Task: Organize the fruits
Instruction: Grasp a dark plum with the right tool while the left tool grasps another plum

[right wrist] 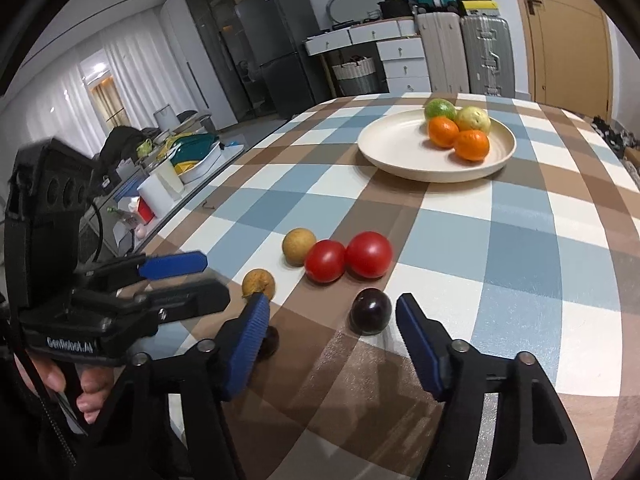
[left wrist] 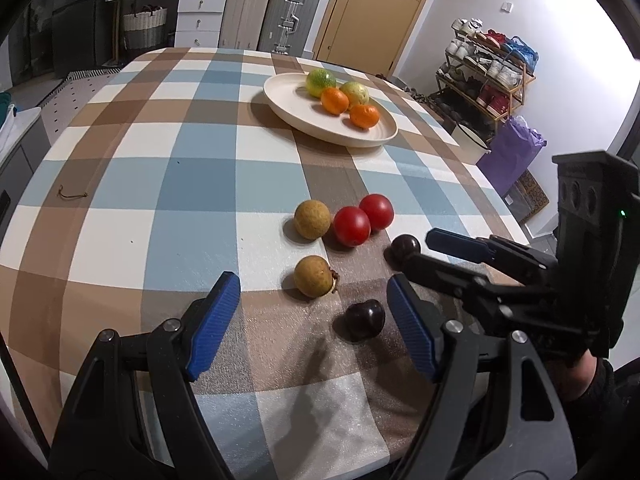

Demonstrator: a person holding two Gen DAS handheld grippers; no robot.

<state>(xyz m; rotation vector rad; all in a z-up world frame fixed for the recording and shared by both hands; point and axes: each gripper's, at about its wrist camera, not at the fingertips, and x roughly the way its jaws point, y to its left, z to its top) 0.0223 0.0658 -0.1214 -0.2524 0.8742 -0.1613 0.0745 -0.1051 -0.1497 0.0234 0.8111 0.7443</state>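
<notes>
Lowering both my tongs onto dark cherries. Right gripper (right wrist: 328, 334) apart, far cherry (right wrist: 371, 311) just ahead of its pads, untouched. Left gripper (left wrist: 312, 322) apart, near cherry (left wrist: 365, 319) by its right pad. Centre each fruit, squeeze softly, carry to plate (right wrist: 394, 148).

Four fruits (left wrist: 343, 98) lie on the plate (left wrist: 288, 110), behind six loose fruits (left wrist: 352, 226) on the table (left wrist: 160, 184).

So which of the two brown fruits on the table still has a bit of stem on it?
The nearer brown fruit, closest to the left gripper; a short stem stub sticks out its side. The farther brown fruit, beside the tomatoes, shows none.
</notes>
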